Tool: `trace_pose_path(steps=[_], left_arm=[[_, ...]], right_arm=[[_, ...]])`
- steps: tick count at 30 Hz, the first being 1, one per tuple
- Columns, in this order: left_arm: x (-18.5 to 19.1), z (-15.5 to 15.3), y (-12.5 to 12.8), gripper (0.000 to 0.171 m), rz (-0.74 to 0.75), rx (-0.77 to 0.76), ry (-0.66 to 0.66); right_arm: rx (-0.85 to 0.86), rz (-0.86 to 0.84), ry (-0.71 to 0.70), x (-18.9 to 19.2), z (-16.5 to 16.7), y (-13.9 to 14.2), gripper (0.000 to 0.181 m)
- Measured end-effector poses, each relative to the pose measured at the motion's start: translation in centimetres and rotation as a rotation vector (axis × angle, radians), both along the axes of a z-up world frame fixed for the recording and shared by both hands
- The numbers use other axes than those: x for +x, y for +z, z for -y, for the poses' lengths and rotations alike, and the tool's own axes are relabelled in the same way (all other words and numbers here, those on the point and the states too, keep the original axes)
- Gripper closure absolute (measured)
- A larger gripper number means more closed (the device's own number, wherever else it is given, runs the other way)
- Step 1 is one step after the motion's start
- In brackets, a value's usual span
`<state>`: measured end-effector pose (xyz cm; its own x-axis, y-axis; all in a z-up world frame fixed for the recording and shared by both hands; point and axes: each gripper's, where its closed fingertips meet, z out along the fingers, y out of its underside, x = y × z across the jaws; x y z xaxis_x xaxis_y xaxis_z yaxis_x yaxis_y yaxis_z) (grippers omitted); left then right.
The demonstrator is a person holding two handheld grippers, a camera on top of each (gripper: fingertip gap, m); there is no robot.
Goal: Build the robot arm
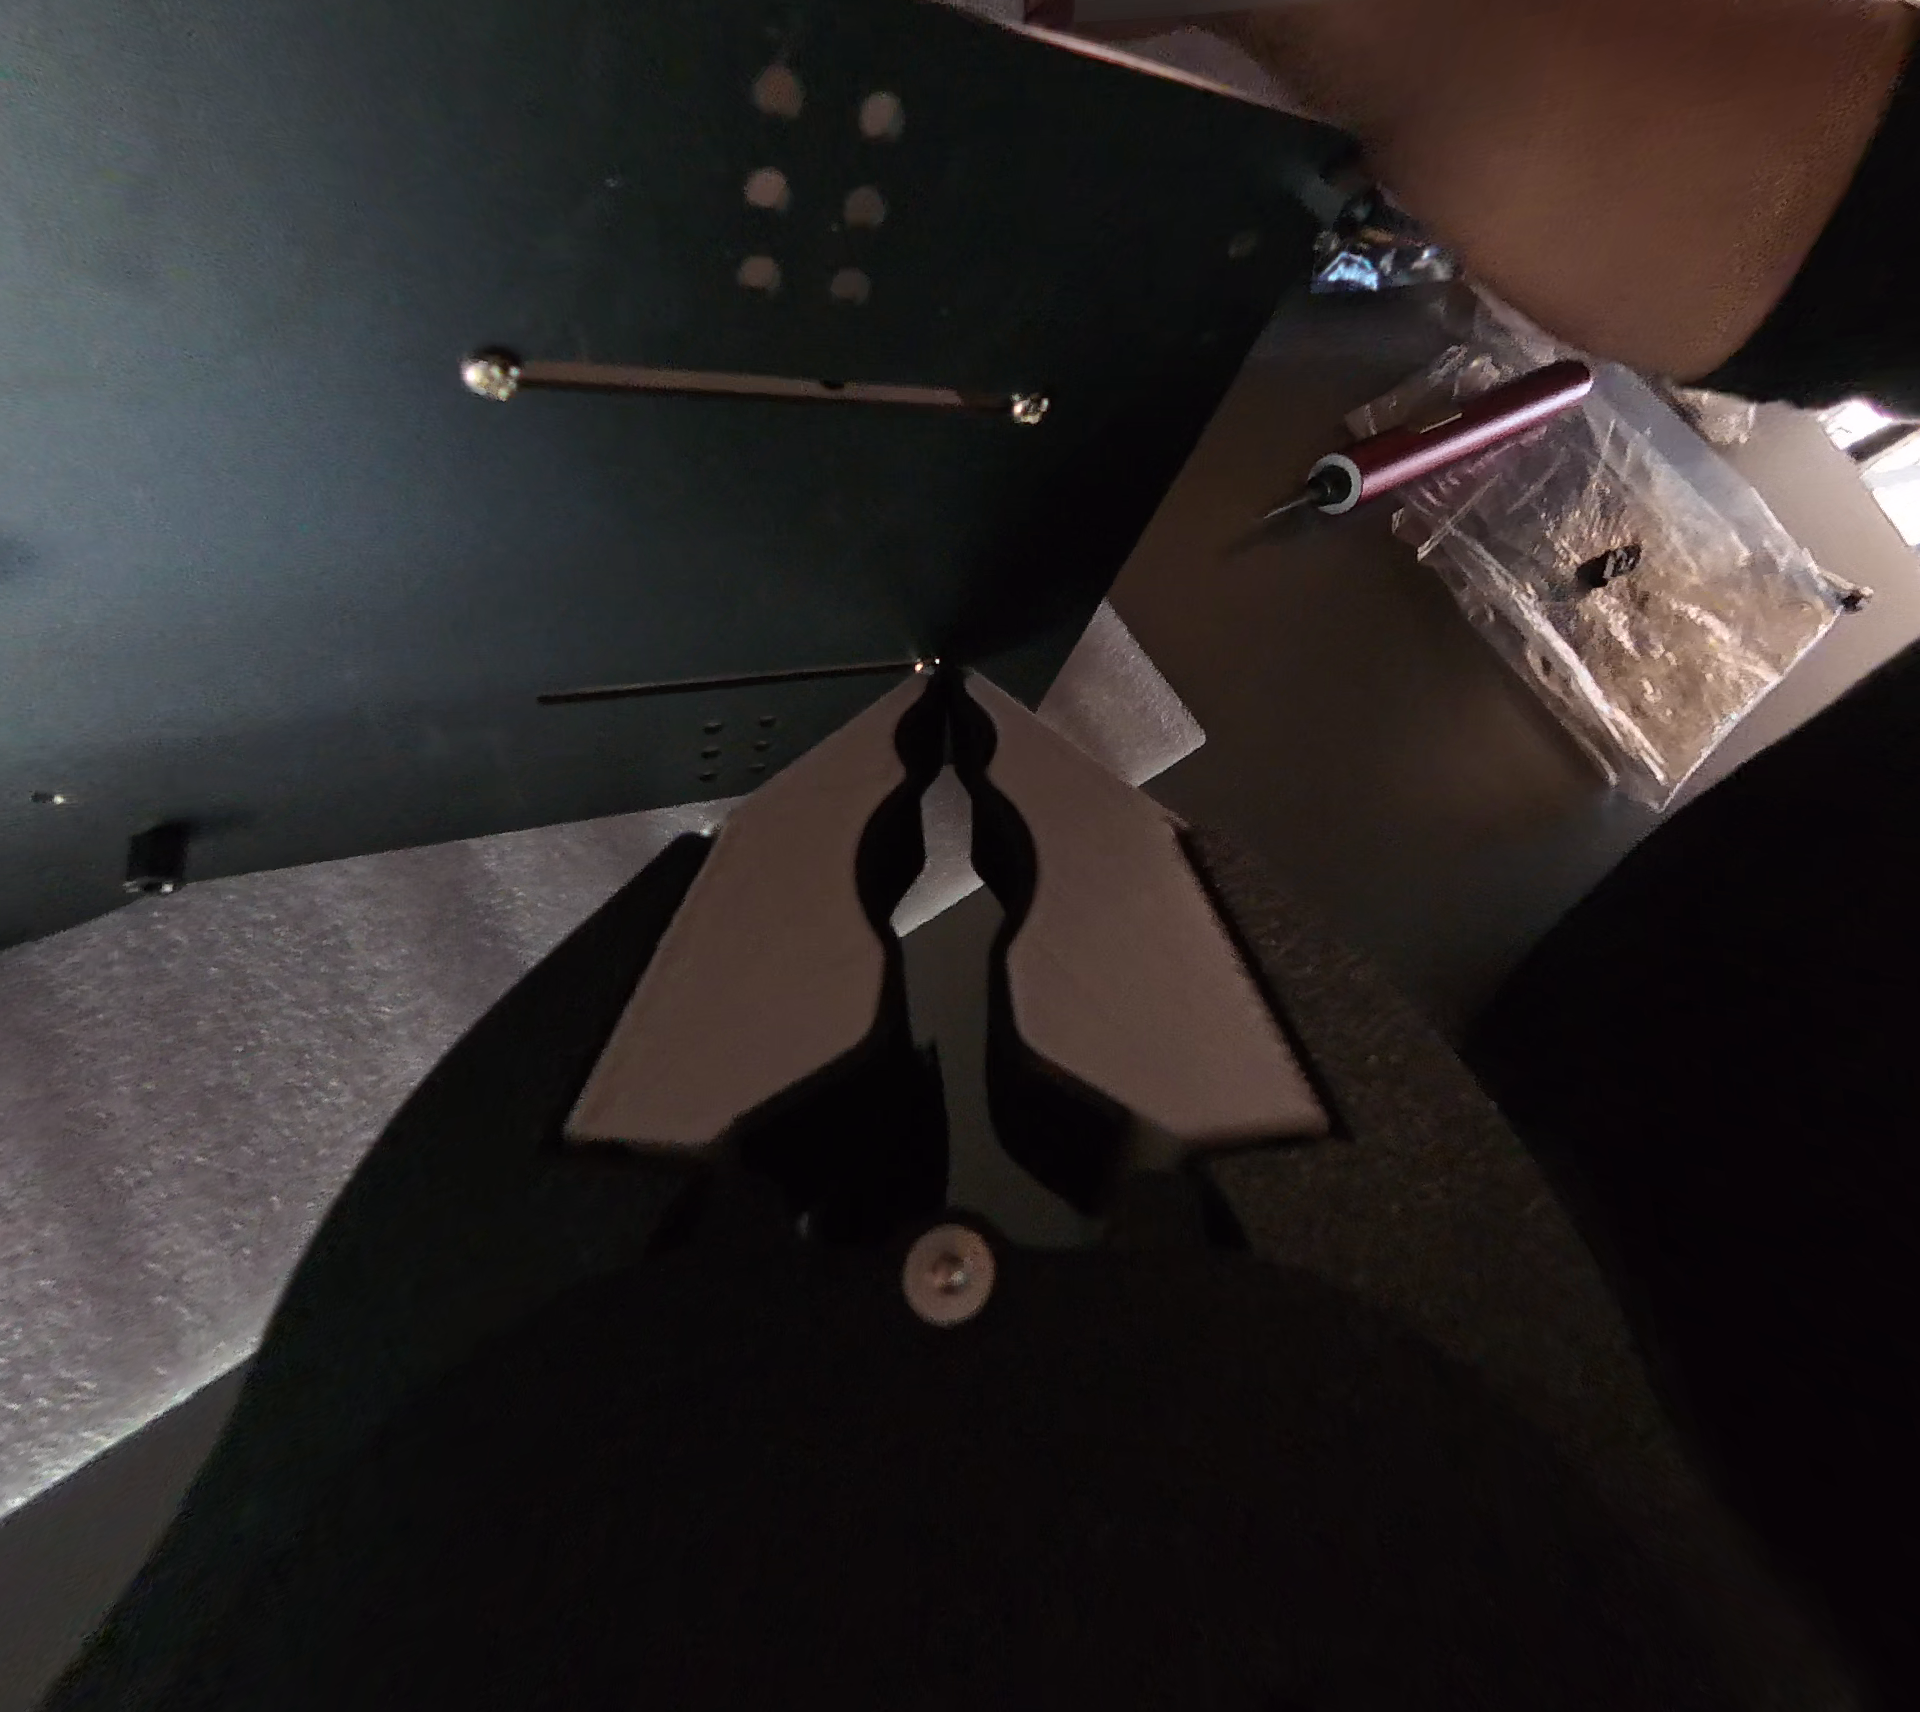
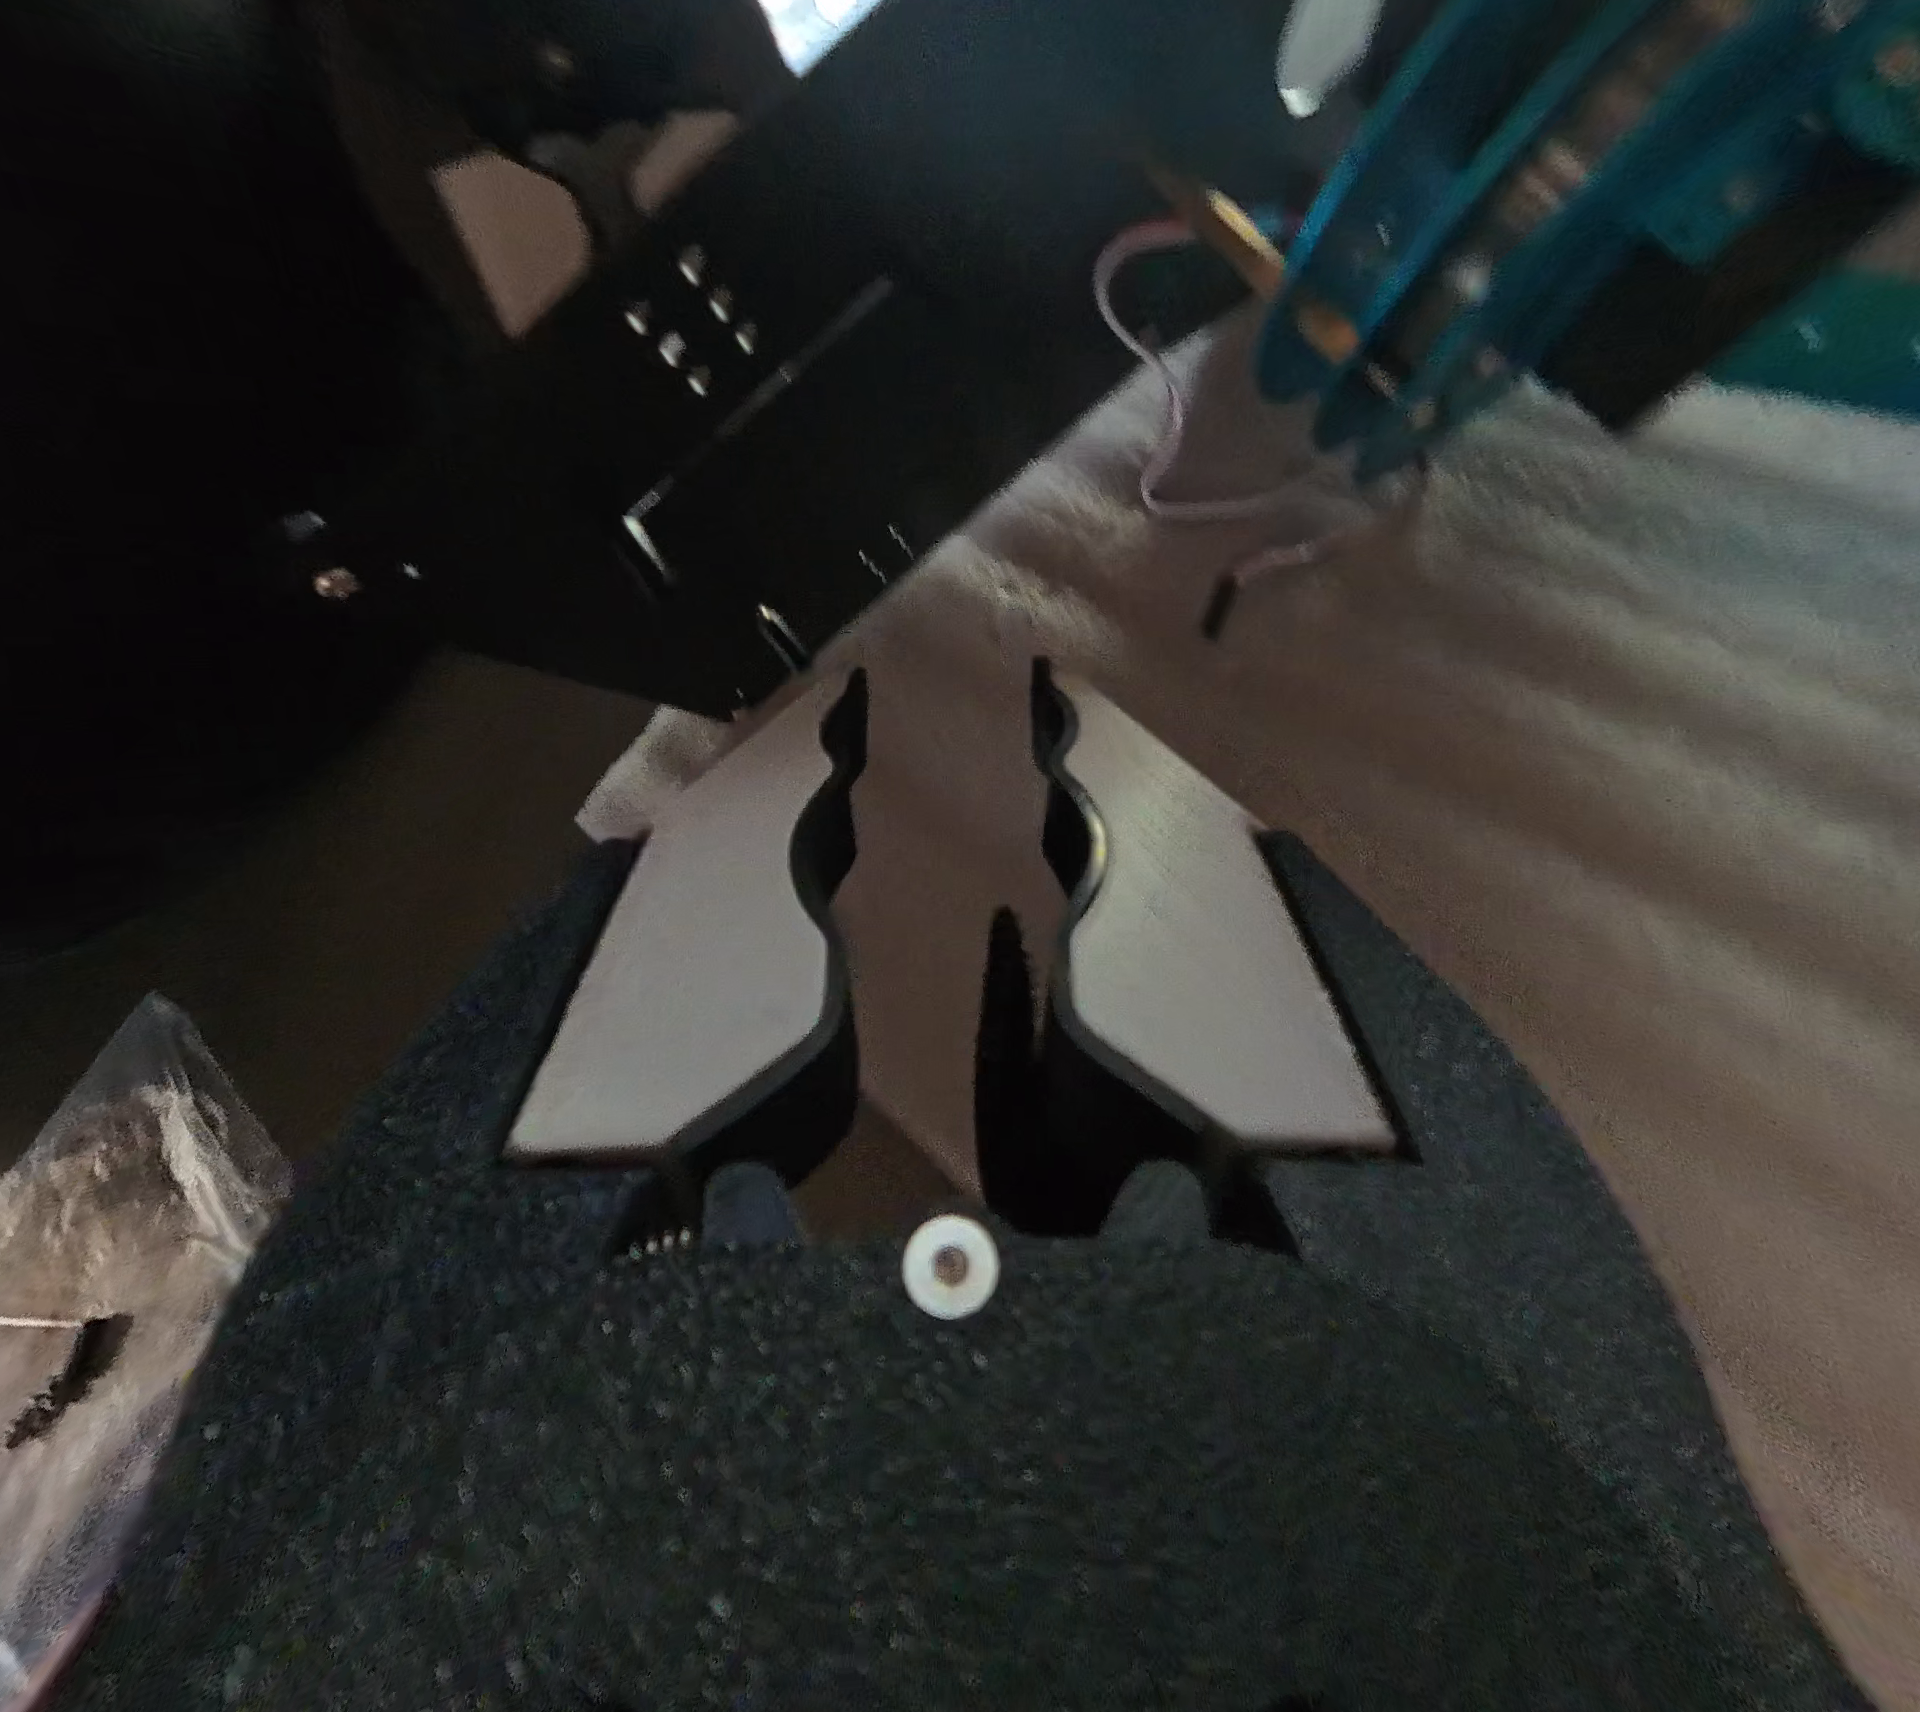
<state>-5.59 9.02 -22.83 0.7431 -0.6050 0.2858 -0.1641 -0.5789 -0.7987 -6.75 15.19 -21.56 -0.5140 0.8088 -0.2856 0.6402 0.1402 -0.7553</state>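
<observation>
A black metal panel [image 1: 436, 374] with round holes, thin slots and small screws stands tilted on white foam [image 1: 208, 1091]. My left gripper [image 1: 943, 691] is shut, its tips against the panel's lower right corner at the end of a thin slot. A tiny glint shows there, and I cannot tell whether anything is pinched. My right gripper [image 2: 945, 696] is open and empty above the foam [image 2: 1558, 727], just off the panel's [image 2: 623, 436] lower edge. The left gripper [image 2: 509, 239] also shows against the panel in the right wrist view.
A red-handled craft knife [image 1: 1455, 447] lies beside clear plastic bags [image 1: 1621, 613] on the dark table. A person's arm [image 1: 1610, 187] reaches in at upper right. A blue circuit-board assembly [image 2: 1558, 135] with thin wires and a black connector [image 2: 1211, 613] sits over the foam. Another bag [image 2: 104, 1195] lies at left. The gap from one gripper's tips to the other's is roughly 7 cm.
</observation>
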Motion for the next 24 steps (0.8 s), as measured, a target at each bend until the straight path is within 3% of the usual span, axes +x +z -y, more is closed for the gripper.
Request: trace_pose_path(steps=[2,4,6,8,9,10,11,14,16,20,22,24], left_arm=[[0.0,0.0,0.0,0.171,-0.030,0.019,-0.007],[0.0,0.0,0.0,0.171,-0.052,0.040,-0.006],[0.0,0.0,0.0,0.171,-0.062,0.061,-0.006],[0.0,0.0,0.0,0.171,-0.053,0.071,-0.012],[0.0,0.0,0.0,0.171,-0.041,0.071,-0.018],[0.0,0.0,0.0,0.171,-0.028,0.070,-0.026],[0.0,0.0,0.0,0.171,-0.016,0.068,-0.036],[0.0,0.1,0.0,0.171,0.009,0.067,-0.077],[0.0,0.1,0.0,0.171,0.014,0.065,-0.105],[0.0,0.1,0.0,0.171,0.015,0.064,-0.145],[0.0,0.2,0.0,0.171,0.021,0.061,-0.164],[0.0,0.2,0.0,0.171,0.031,0.054,-0.178]], right_arm=[[0.034,0.098,-0.160,1.3,-1.1,-0.6,0.150],[-0.037,0.120,-0.345,2.5,-1.4,0.2,0.145],[-0.253,0.051,-0.435,3.8,0.6,2.4,0.135],[-0.543,-0.057,-0.537,4.5,2.4,4.7,0.103],[-0.671,-0.093,-0.625,4.7,2.6,5.1,0.101],[-0.790,-0.115,-0.730,4.9,2.6,5.1,0.118],[-0.911,-0.113,-0.802,5.2,2.9,4.8,0.123],[-1.115,-0.125,-0.922,5.3,4.5,3.4,0.113],[-1.131,-0.157,-0.930,4.8,5.6,3.1,0.102],[-1.044,-0.226,-0.970,4.2,5.9,3.6,0.117],[-0.895,-0.444,-0.934,5.9,5.3,6.3,0.122],[-0.590,-0.553,-0.968,7.3,4.7,7.4,0.150]])
